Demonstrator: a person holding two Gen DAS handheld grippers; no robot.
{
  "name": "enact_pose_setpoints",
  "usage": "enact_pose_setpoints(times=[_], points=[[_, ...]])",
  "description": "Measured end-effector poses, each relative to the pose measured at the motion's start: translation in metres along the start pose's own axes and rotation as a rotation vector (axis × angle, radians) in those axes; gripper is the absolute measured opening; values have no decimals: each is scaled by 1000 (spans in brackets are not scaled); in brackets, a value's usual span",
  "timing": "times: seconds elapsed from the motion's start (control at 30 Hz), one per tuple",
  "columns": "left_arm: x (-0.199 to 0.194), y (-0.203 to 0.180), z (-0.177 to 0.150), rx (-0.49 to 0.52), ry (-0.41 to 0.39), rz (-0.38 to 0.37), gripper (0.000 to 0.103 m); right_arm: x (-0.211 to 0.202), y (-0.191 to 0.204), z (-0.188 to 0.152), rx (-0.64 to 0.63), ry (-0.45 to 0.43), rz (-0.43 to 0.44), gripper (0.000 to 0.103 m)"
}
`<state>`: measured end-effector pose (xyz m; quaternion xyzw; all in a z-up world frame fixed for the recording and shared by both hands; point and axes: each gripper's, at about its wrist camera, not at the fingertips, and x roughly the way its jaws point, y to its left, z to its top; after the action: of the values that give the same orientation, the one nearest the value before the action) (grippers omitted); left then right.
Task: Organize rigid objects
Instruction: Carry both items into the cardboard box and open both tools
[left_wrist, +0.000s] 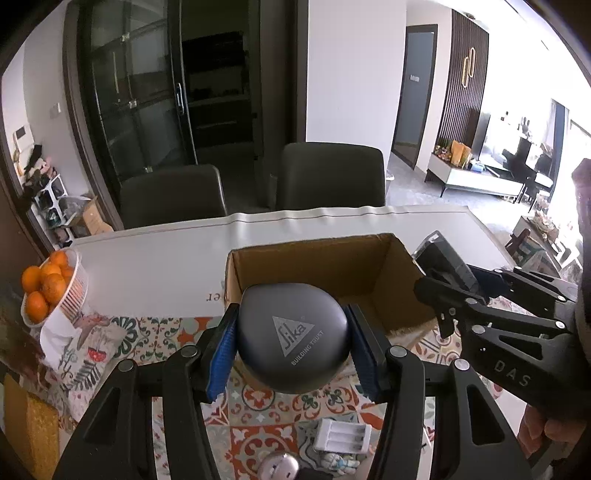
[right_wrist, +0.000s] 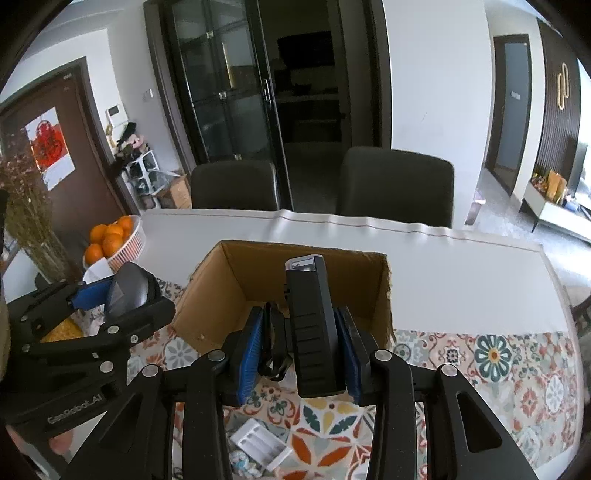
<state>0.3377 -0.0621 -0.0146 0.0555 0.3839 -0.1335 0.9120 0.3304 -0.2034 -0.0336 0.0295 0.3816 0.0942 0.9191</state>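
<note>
My left gripper (left_wrist: 291, 339) is shut on a grey rounded case (left_wrist: 291, 336) marked "Sika", held just in front of the near wall of an open cardboard box (left_wrist: 314, 266). My right gripper (right_wrist: 301, 350) is shut on a black ribbed rectangular device (right_wrist: 314, 325) with a strap, held upright at the box's near edge (right_wrist: 229, 295). In the left wrist view the right gripper (left_wrist: 448, 295) holds the device (left_wrist: 445, 262) at the box's right. In the right wrist view the left gripper (right_wrist: 122, 295) holds the case (right_wrist: 127, 291) at the box's left.
A white battery holder (left_wrist: 343, 435) and a small figurine (left_wrist: 340, 463) lie on the patterned cloth (left_wrist: 258, 406) below the grippers. A round metal object (left_wrist: 277, 467) lies near them. A bowl of oranges (left_wrist: 55, 288) stands at the left. Two dark chairs (left_wrist: 328, 177) stand behind the table.
</note>
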Motion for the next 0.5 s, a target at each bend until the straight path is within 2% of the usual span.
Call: enact_pose_setpoints(times=[0.1,0.33,0.5], points=[[12,2,9,2,25,-4,55,15,-3,6,-3,35,8,39],[55,6,23,-1,120,-21,55,64,-14,15,39,177,41,40],[81,7,25,6,178,-29,55,85,-20,12,48,222,32,40]])
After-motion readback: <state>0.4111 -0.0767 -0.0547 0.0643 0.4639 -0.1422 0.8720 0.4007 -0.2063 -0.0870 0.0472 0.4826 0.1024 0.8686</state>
